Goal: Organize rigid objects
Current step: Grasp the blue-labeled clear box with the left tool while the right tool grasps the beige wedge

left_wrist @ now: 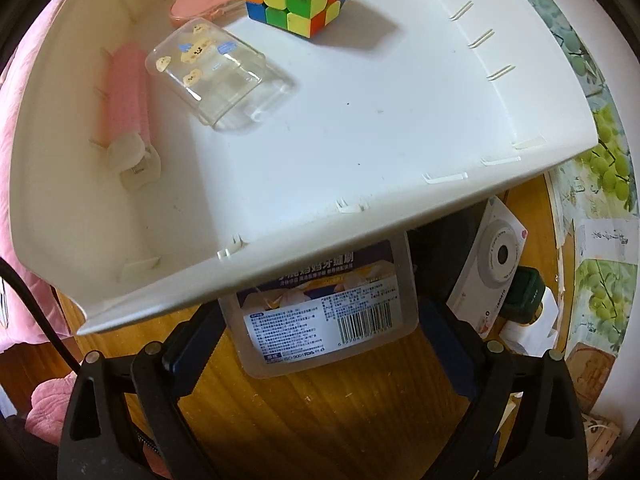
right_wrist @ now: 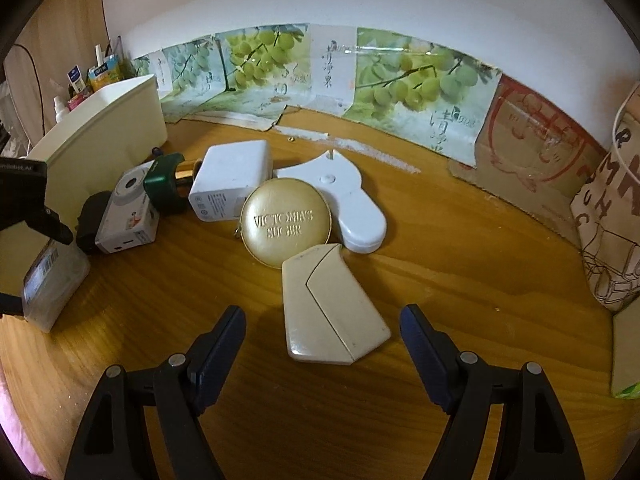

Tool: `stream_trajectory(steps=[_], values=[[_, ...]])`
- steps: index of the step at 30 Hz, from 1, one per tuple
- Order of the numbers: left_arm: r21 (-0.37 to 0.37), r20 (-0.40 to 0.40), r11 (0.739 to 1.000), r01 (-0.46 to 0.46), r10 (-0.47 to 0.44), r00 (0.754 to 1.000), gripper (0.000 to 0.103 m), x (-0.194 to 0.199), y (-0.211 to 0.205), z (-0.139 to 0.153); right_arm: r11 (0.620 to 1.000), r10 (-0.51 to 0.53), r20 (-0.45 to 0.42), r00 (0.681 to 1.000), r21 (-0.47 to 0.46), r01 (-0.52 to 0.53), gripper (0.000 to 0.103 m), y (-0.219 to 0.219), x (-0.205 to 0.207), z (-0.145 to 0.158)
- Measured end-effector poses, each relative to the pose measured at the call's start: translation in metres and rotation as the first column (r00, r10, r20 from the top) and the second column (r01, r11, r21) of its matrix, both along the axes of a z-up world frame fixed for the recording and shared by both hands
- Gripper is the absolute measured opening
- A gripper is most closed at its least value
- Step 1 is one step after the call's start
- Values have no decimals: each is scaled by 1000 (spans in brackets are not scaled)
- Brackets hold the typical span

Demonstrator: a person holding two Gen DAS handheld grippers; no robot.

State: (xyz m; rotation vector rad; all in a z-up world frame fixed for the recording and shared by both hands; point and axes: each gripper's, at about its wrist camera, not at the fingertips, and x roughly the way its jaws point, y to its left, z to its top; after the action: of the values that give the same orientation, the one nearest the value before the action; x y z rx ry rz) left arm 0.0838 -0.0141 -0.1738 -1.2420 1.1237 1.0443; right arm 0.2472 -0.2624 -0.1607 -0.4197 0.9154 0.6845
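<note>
In the left wrist view my left gripper [left_wrist: 320,332] points down, open, with its fingers on either side of a clear plastic box with a printed label [left_wrist: 328,312]. The box stands on the wooden table beside a white bin [left_wrist: 360,152], which holds a Rubik's cube [left_wrist: 296,0], a clear case with stickers [left_wrist: 216,76] and pink items. My right gripper [right_wrist: 322,320] is open low over the table. A beige wedge-shaped case [right_wrist: 328,308] lies between its fingertips, untouched. Behind it sits a gold round tin [right_wrist: 286,222].
A white charger [right_wrist: 232,184], a white bird-shaped piece [right_wrist: 344,200], a small white camera [right_wrist: 128,212], a green-capped bottle [right_wrist: 164,184] and a black item [right_wrist: 90,216] crowd the table's middle and left. Cardboard with grape prints lines the back wall. A paper bag [right_wrist: 608,220] stands at the right.
</note>
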Motion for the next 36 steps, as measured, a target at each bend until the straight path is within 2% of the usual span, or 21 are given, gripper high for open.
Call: stream_trajectory(steps=[13, 19, 24, 36], values=[[-38, 23, 997, -62, 63, 998, 99, 0, 13, -13, 999, 44, -18, 999, 25, -43, 80, 2, 3, -4], [-51, 56, 996, -78, 81, 995, 98, -10, 14, -17, 999, 35, -4, 999, 31, -35, 66, -1, 4, -2], [-57, 72, 995, -86, 90, 993, 96, -16, 10, -19, 999, 6, -2, 1000, 44, -6, 49, -7, 7, -1], [-86, 76, 995, -44, 51, 996, 96, -23, 1, -20, 998, 13, -49, 999, 58, -10, 49, -7, 5, 1]])
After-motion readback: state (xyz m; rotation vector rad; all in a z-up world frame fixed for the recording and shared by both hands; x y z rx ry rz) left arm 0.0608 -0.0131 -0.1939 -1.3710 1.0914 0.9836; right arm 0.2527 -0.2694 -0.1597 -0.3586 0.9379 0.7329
